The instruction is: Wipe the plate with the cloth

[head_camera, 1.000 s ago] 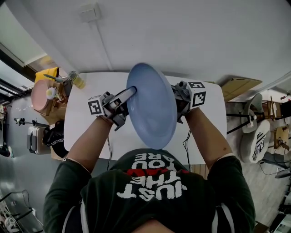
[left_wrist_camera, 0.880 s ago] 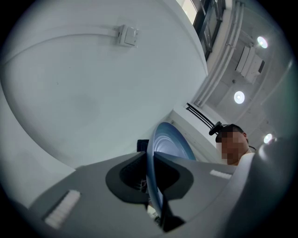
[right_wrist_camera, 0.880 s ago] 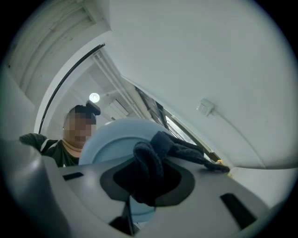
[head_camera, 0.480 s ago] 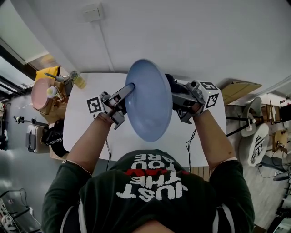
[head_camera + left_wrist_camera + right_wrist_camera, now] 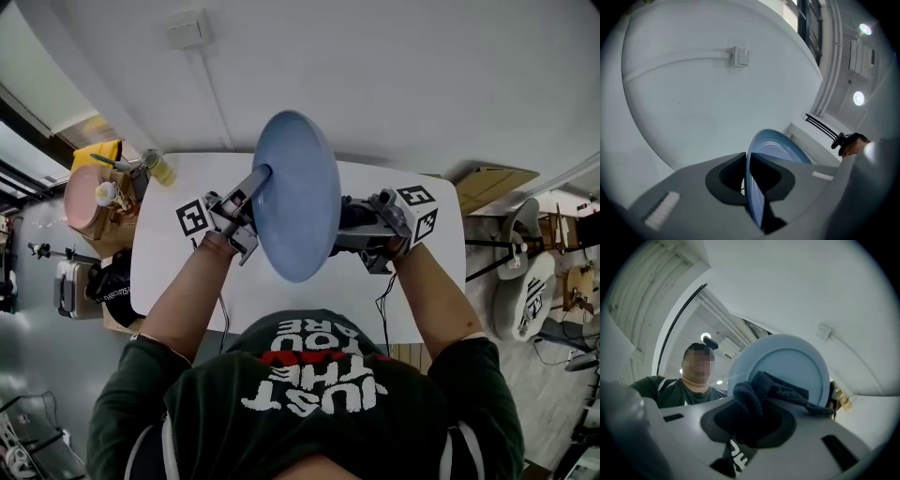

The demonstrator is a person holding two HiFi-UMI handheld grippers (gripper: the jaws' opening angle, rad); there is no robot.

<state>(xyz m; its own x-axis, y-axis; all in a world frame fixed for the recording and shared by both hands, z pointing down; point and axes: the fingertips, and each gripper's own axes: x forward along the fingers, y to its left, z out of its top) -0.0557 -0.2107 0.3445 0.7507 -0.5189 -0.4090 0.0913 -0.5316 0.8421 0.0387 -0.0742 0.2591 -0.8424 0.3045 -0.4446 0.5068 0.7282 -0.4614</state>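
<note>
Plate clenched in left hand-held gripper screens right hand-held gripper clutching cloth

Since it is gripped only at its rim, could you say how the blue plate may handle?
The plate looks rigid: unbent though held on edge by the left gripper. Its smooth surface could slip or pivot under wiping.

My left gripper is clamped thin on the plate rim. My right gripper pinches the cloth. Both tilt upward.
</note>
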